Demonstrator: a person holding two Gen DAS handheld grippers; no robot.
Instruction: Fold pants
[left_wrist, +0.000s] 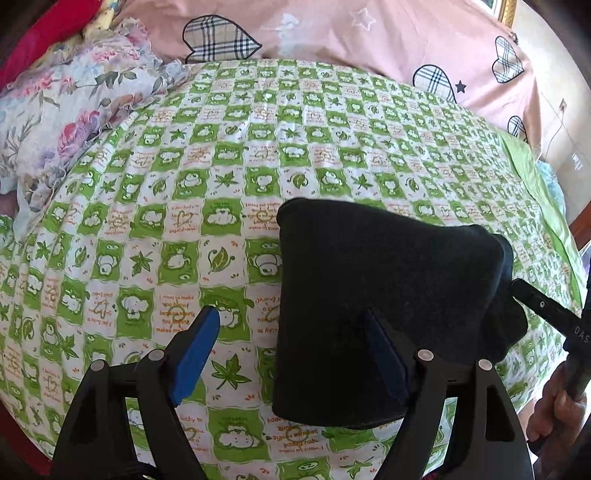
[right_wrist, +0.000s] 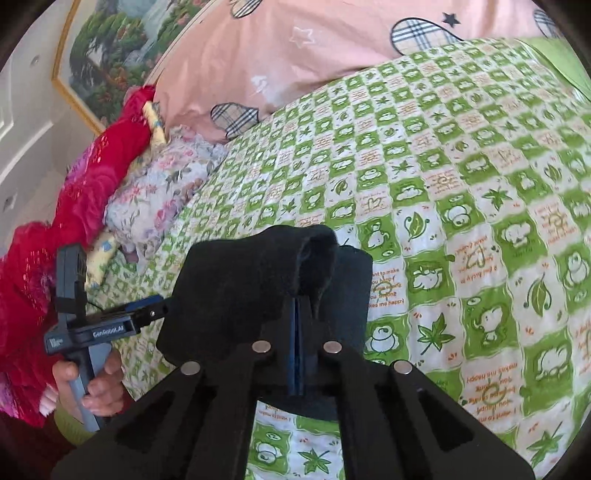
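Right wrist view has the right tongs (right_wrist: 297, 314) pinching a raised fold of the dark folded pants (right_wrist: 236, 291) dead ahead on the bed (right_wrist: 461, 229), while the left tongs (left_wrist: 291, 339) are spread, pants off toward their right finger.

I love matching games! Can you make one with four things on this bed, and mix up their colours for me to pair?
Things:
1. pants
2. bedsheet
3. big pillow
4. blanket

Colours:
A. pink with checked hearts
B. red
C. black
D. green and white squares

Pairs: 1-C, 2-D, 3-A, 4-B
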